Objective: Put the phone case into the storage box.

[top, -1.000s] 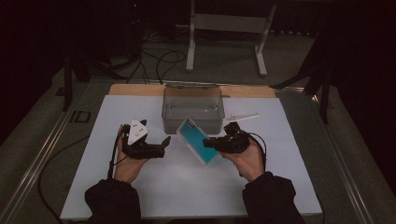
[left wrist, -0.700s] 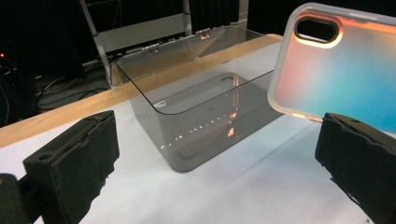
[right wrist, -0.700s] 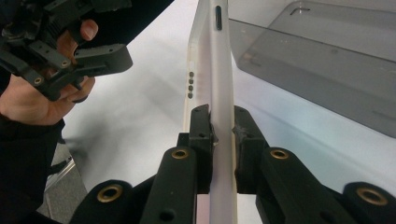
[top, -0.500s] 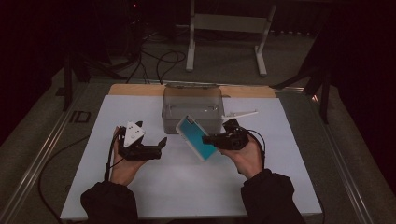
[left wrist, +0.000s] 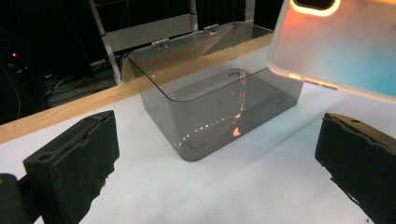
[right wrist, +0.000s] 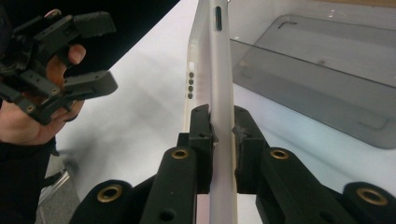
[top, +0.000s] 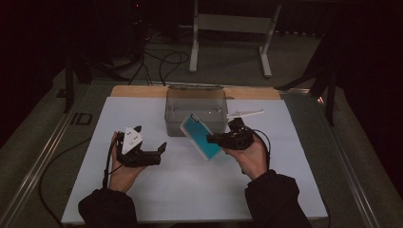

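Now: phone case raised beside box.
Right hand-held gripper [top: 212,138] clamps case [top: 201,136], lifted toward frame centre since earlier; left hand-held gripper [top: 151,142] gapes empty. Drop into box [top: 195,103] likely next.

From my station this reads as a lab or recording studio, not a home. The room is kept dark around one lit surface [top: 157,190], which is covered with a plain white sheet over a wooden board [top: 142,91]. Metal rails [top: 45,156] run along the edge of the bench, loose black cables [top: 161,59] lie on the grey floor behind it, and a white metal stand [top: 233,28] sits back there. A small red indicator light [top: 138,5] glows among dark equipment.
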`<state>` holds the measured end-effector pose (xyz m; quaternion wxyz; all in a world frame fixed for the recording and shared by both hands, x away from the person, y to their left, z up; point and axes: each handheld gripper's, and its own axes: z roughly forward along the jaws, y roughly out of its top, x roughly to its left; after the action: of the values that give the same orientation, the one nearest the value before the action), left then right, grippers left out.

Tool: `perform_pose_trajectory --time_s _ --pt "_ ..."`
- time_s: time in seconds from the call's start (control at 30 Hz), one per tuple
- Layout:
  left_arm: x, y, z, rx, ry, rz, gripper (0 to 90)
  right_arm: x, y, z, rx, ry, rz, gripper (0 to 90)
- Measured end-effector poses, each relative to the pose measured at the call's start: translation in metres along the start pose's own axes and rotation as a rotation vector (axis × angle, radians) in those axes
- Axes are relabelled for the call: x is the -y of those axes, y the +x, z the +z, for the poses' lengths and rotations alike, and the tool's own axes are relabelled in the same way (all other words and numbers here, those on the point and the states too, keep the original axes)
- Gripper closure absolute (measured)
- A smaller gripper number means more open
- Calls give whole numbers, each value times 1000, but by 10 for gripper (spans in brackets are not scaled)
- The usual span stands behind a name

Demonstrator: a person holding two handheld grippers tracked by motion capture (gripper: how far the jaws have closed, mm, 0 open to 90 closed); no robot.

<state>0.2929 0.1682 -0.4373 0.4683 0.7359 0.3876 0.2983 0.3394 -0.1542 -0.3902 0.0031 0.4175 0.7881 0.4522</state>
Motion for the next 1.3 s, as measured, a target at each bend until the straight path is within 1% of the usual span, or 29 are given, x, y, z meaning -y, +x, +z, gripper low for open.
perform_pose_trajectory --time_s 0.07,0.17,0.3,0.33,0.4,0.43,0.53,0.6,0.63,0.7,0.77,0.8,0.87,0.93,0.97,1.0,1.07,1.13,1.3 --pt "3 2 -2 4 -9 -10 4 -1 -1 0 1 0 0 812" --pt "6 4 -5 2 -20 -25 2 -2 -1 0 16 -6 0 812" --pt "13 5 -11 -20 -38 -29 2 -3 -2 0 25 -14 5 813" --pt "16 6 -14 -20 -46 -33 2 -3 -2 0 27 -16 8 812" --pt "21 8 -17 -17 -61 -52 2 -3 -3 -1 28 -18 9 812" --pt "24 9 -18 -14 -63 -53 2 -3 -3 -1 30 -19 11 812" --pt "32 10 -22 -32 -63 -50 2 -4 -3 0 30 -19 12 812" --pt "37 11 -26 -37 -76 -57 2 -4 -3 0 33 -23 15 812" --pt "40 11 -29 -46 -87 -53 2 -5 -3 0 34 -24 16 813" --pt "43 12 -32 -46 -94 -50 2 -6 -3 0 38 -24 17 812" --pt "46 13 -35 -53 -91 -36 2 -7 -3 1 35 -19 13 812" --pt "47 13 -37 -58 -91 -35 2 -7 -3 1 35 -15 6 813" --pt "51 15 -41 -63 -95 -42 2 -7 -2 2 42 -14 2 812" --pt "55 16 -44 -70 -95 -48 2 -8 -3 2 45 -18 8 812" --pt "57 16 -46 -66 -95 -54 2 -9 -3 2 47 -20 10 812" --pt "59 15 -47 -63 -94 -50 2 -9 -2 2 49 -20 11 813" --pt "63 15 -50 -73 -84 -41 2 -10 -2 1 54 -23 4 812" --pt "67 16 -53 -75 -83 -48 2 -11 -2 0 58 -24 2 812" --pt "75 18 -60 -88 -77 -48 2 -13 -2 0 71 -34 3 812"
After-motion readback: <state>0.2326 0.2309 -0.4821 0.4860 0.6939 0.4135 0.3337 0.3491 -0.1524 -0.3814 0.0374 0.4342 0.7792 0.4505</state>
